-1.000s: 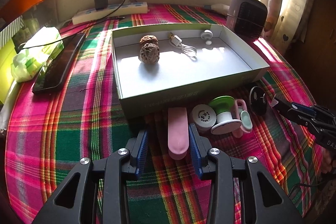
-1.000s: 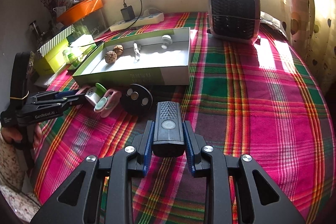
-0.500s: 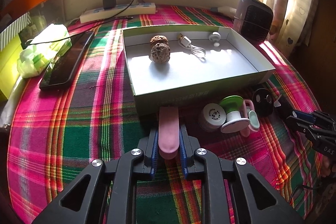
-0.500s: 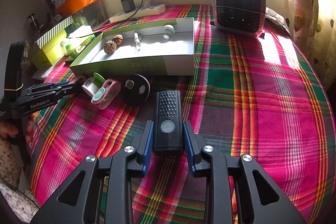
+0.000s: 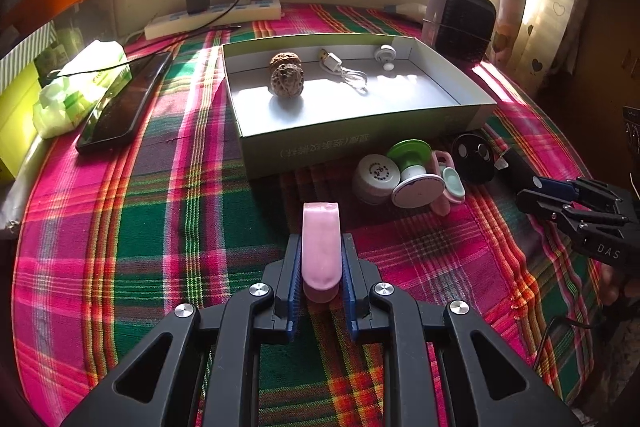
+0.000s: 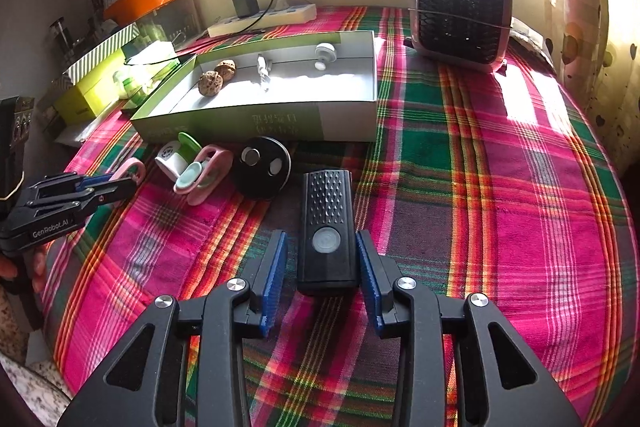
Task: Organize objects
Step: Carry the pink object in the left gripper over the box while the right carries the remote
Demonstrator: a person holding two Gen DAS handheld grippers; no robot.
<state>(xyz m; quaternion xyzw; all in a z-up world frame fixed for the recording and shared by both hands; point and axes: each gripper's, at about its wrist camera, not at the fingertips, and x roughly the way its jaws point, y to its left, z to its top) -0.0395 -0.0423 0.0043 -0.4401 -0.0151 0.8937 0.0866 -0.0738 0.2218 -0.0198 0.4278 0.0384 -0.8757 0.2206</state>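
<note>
The pink case (image 5: 321,247) sits between the blue pads of the left claw (image 5: 320,267), its rounded end toward the camera and its flat end pointing at the box (image 5: 360,135). The left claw is clamped on the pink case, both pads pressed flat against its sides, above the plaid cloth (image 5: 160,227) on the desk.

The black remote (image 6: 328,231) lies flat on the cloth between the pads of the right claw (image 6: 322,267), its round button toward the camera. The right claw has just been opening: its jaws stand apart, with a gap showing on each side of the remote, so neither pad presses it.

The box holds two walnuts (image 5: 286,79), a white cable (image 5: 344,71) and a small white knob (image 5: 386,55). Its near wall bears printed characters, too small to read. In the right wrist view the left claw's side reads "GenRobot.AI"; in the left wrist view the right claw (image 5: 536,187) shows "DAS".
</note>
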